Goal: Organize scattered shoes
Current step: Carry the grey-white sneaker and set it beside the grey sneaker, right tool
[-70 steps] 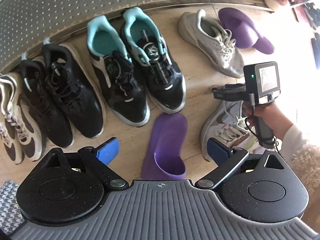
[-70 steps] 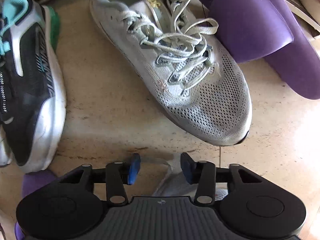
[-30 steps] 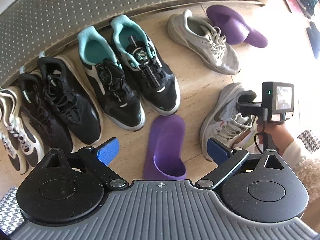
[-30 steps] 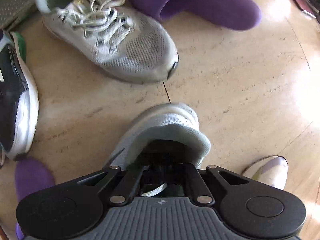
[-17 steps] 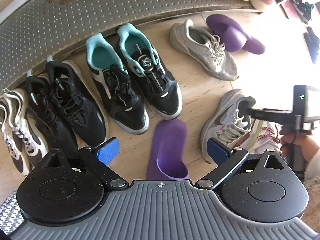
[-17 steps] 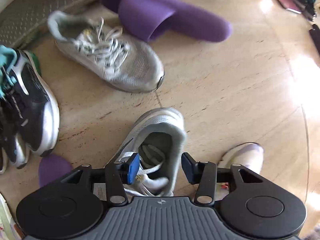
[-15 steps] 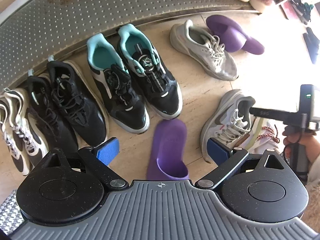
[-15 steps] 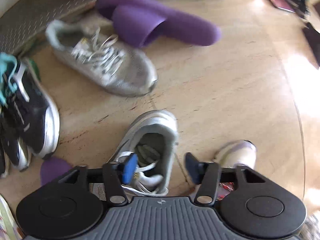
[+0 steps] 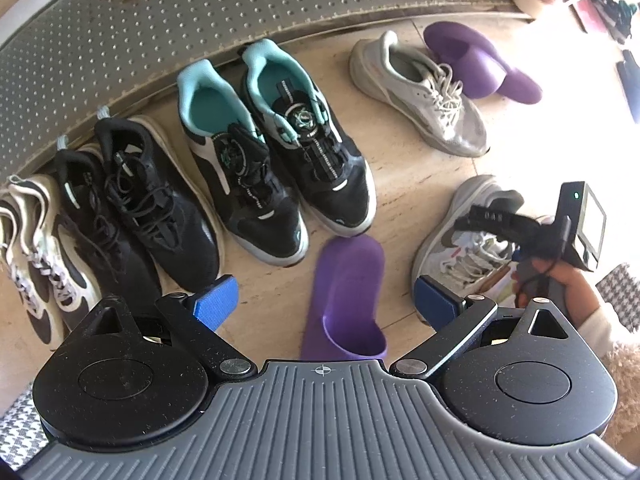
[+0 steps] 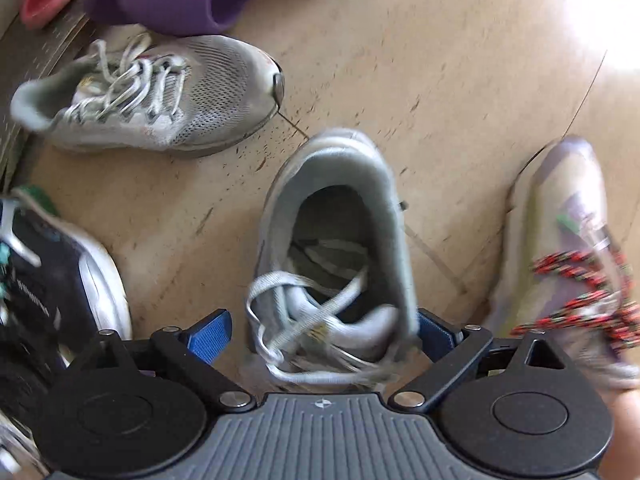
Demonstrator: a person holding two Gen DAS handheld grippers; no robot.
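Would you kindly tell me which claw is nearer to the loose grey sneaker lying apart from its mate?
The right claw: open, its fingers straddle the grey sneaker. The left claw hovers open over the purple slipper, beside that sneaker.

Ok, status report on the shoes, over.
Both grippers open, left gripper empty. Right gripper straddling loose grey sneaker. Laced shoe close beside it.

Floor's a beige stone tile [image 10: 460,80] with thin joint lines and little dark flecks. Along the back runs a grey studded metal strip [image 9: 160,40], kind of a threshold. There's houndstooth fabric [image 9: 622,296] peeking in at the right edge.
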